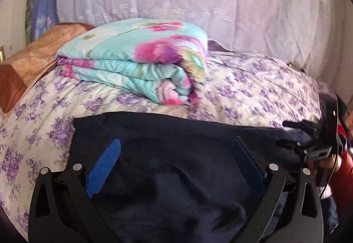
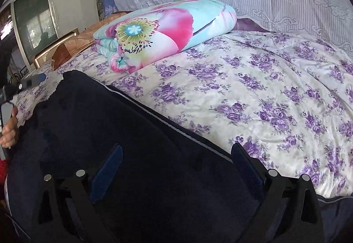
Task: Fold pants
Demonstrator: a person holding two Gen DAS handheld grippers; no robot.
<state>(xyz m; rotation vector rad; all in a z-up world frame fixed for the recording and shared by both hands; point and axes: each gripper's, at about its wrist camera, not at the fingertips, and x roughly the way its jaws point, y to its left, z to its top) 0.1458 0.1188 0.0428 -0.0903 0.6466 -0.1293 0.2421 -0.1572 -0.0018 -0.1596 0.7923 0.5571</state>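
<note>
Dark navy soft fleece pants (image 1: 176, 165) lie on a bed with a purple-flowered white bedspread (image 2: 264, 99), near its front edge and well in front of a folded turquoise and pink floral quilt (image 1: 136, 62); their long axis appears to run side to side across the bed, though which end is the waistband cannot be told. The left gripper (image 1: 176, 148) and right gripper (image 2: 176, 154) both hover over the cloth with fingers (image 1: 106, 161) spread wide, released, gripping nothing. The thick fabric could bunch or slip, folding crooked, if only one layer is pinched.
</note>
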